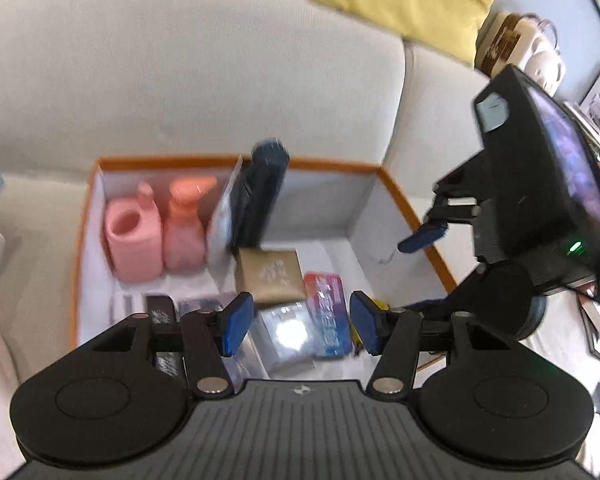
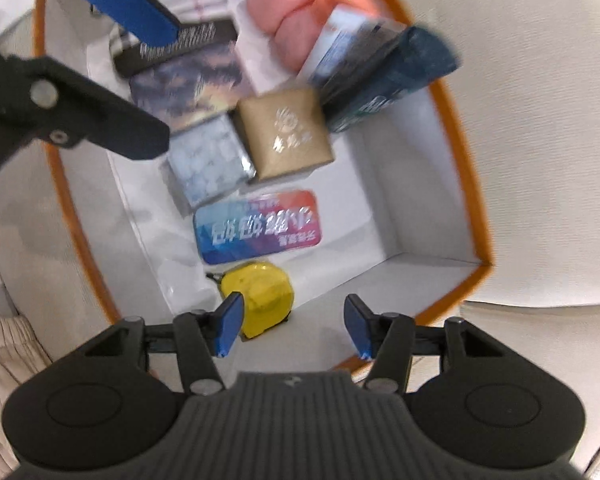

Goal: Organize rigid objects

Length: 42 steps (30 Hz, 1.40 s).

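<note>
Both grippers hang over the orange-rimmed box (image 2: 456,128) on the sofa (image 1: 180,80), nothing held. Right gripper (image 2: 294,330): fingers apart, only air between the pads. Left gripper (image 1: 300,326): fingers apart too, empty.

Key relation: the yellow tape measure (image 2: 260,292) sits at the near end of the box, just past the right gripper's left fingertip (image 2: 230,328) and off to that side of the gap, not centred in it. It looks roughly round, no real long axis. The right hand is clearly the nearer one and points steeply down. My read: shift sideways toward the tape measure, then descend.

Further into the box from the tape measure: the colourful tin (image 2: 258,226), long axis across the box, then the gold box (image 2: 286,134) beside a pale blue pack (image 2: 208,164). The dark blue packet (image 2: 388,80) leans upright against the far wall, next to the pink bottles (image 1: 156,232).

In the way: the near box wall sits right under the right fingers, tight for the outer finger. The left gripper's arm reaches over the far end of the box, well clear of the tape measure.
</note>
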Each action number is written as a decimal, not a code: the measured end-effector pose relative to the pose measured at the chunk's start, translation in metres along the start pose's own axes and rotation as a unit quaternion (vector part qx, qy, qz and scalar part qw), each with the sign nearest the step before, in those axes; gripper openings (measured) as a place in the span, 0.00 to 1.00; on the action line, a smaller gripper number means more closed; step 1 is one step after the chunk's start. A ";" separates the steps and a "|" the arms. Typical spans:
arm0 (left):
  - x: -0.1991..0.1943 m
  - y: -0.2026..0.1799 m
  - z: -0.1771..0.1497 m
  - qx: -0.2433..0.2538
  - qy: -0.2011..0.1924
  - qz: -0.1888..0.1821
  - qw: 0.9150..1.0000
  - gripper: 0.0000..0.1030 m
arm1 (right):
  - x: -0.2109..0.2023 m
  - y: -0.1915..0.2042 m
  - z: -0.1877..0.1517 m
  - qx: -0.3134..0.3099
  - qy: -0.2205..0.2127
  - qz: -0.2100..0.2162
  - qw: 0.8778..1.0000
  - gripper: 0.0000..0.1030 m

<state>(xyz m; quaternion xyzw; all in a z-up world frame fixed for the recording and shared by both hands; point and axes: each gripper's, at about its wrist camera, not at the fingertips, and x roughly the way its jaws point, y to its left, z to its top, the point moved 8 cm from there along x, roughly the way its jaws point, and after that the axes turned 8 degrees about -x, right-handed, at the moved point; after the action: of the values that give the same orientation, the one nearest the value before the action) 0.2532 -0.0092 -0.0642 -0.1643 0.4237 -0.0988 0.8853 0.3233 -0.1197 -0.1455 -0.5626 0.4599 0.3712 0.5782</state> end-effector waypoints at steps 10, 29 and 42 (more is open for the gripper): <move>-0.050 -0.002 -0.036 0.040 -0.106 0.039 0.993 0.64 | -0.077 0.027 -0.006 0.186 -0.148 -0.075 0.968 0.56; -0.074 0.015 -0.079 0.057 -0.172 0.171 0.969 0.70 | -0.143 0.111 -0.084 0.592 -0.326 -0.205 0.708 0.73; -0.058 0.011 -0.081 0.071 -0.191 0.167 0.965 0.88 | -0.115 0.129 -0.071 0.563 -0.322 -0.235 0.724 0.85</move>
<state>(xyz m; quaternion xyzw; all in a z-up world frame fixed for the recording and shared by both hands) 0.1543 0.0020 -0.0742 -0.0443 0.2596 0.0539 0.9632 0.1589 -0.1684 -0.0721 -0.0701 0.2230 0.0547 0.9707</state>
